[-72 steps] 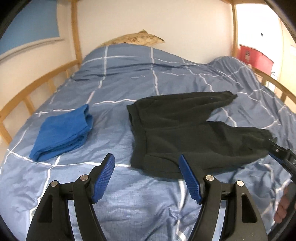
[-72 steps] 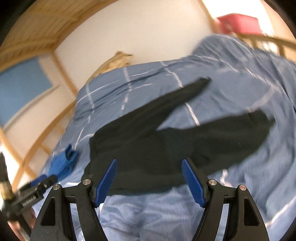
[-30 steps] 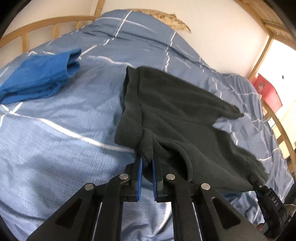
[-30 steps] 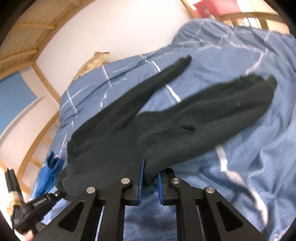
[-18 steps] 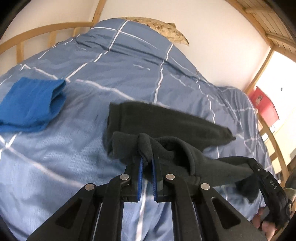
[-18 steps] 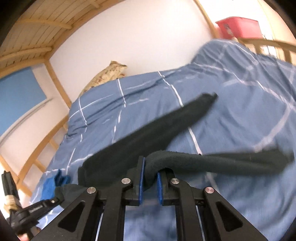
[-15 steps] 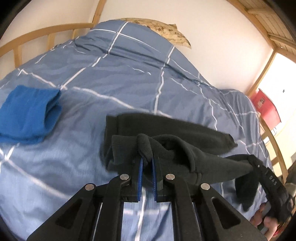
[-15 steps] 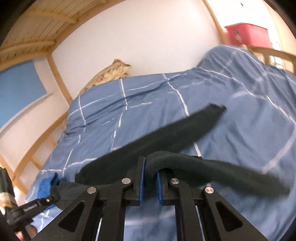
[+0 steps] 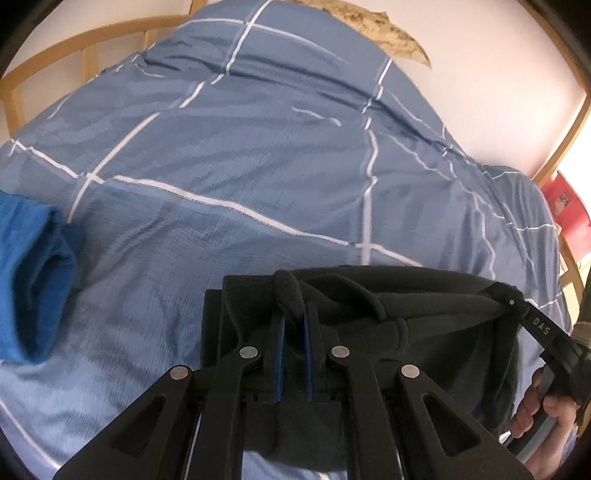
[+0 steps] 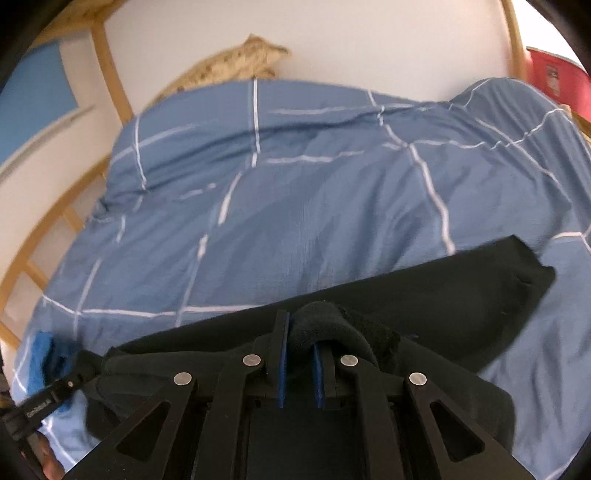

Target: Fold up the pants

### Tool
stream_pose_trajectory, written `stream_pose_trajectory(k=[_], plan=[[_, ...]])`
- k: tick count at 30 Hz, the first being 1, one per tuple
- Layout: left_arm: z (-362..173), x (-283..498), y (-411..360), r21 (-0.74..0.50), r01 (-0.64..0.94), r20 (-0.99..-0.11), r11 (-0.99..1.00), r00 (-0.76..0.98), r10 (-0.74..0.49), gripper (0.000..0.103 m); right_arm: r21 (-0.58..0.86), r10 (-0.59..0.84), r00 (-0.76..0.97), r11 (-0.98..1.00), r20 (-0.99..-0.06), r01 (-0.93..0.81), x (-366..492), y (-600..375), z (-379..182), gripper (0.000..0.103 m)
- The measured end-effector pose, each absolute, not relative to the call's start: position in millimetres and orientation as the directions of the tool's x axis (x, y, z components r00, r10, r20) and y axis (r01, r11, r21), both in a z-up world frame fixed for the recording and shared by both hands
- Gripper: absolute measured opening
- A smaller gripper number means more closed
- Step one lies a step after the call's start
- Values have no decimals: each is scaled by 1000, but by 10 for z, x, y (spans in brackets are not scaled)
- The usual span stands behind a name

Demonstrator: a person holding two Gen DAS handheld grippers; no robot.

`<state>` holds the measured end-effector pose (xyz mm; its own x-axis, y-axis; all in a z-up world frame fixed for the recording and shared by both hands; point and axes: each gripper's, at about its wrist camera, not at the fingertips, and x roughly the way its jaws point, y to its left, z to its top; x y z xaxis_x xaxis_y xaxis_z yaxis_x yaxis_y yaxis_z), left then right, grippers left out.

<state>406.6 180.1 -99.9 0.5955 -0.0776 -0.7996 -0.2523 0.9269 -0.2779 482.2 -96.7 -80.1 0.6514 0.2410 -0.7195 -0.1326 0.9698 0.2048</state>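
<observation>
Ahead of me the blue duvet [image 9: 258, 166] lies open right up to the pillow [image 9: 373, 26] at the wall. On my left, the folded blue cloth [image 9: 29, 280] and wooden bed rail [image 9: 74, 48] block passage; a red bin [image 9: 565, 210] stands far right.

The pants [image 9: 424, 314] are matt black fleece with a nappy surface. The duvet [image 9: 258, 155] is smooth woven blue cloth with white lines. The left gripper [image 9: 291, 332] is matt black plastic with metal rivets; the rail [image 9: 85, 59] is bare wood.
</observation>
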Motion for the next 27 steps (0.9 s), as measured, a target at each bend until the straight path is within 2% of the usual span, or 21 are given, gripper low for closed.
stream_pose_trajectory(k=[4, 7, 8, 9, 10, 11, 12, 14, 17, 27], plan=[[-1086, 4150, 1808, -266, -241, -810, 933, 580, -81, 17, 152, 204, 627, 979, -752, -135, 4966, -888, -989, 12], [-1058, 4174, 1793, -255, -215, -819, 943, 567, -92, 21, 116, 183, 603, 982, -777, -149, 5030, -827, -1049, 17], [-1029, 4173, 1787, -254, -210, -823, 944, 560, -97, 28, 105, 174, 591, 983, -787, -149, 5040, -816, -1056, 20], [-994, 4168, 1785, -254, -207, -826, 945, 555, -101, 34, 106, 176, 580, 983, -795, -153, 5046, -815, -1046, 28], [-948, 4159, 1785, -243, -212, -829, 946, 552, -89, 59, 115, 184, 567, 981, -803, -155, 5045, -820, -1021, 33], [-877, 4132, 1787, -216, -231, -830, 949, 556, -53, 78, 121, 189, 556, 980, -810, -156, 5051, -814, -989, 41], [-774, 4085, 1792, -196, -248, -818, 949, 575, -19, 80, 129, 197, 543, 978, -816, -161, 5040, -812, -949, 44], [-610, 4023, 1804, -187, -247, -805, 951, 593, -4, 81, 131, 201, 529, 977, -824, -168, 4985, -807, -823, 45], [-401, 3913, 1776, -173, -237, -809, 956, 587, -1, 81, 127, 204, 500, 975, -842, -183, 4871, -786, -637, 56], [54, 3145, 1074, -77, 5, -756, 997, 652, -61, 81, -9, 196, 559, 940, -806, -342, 4012, -957, -42, 57]])
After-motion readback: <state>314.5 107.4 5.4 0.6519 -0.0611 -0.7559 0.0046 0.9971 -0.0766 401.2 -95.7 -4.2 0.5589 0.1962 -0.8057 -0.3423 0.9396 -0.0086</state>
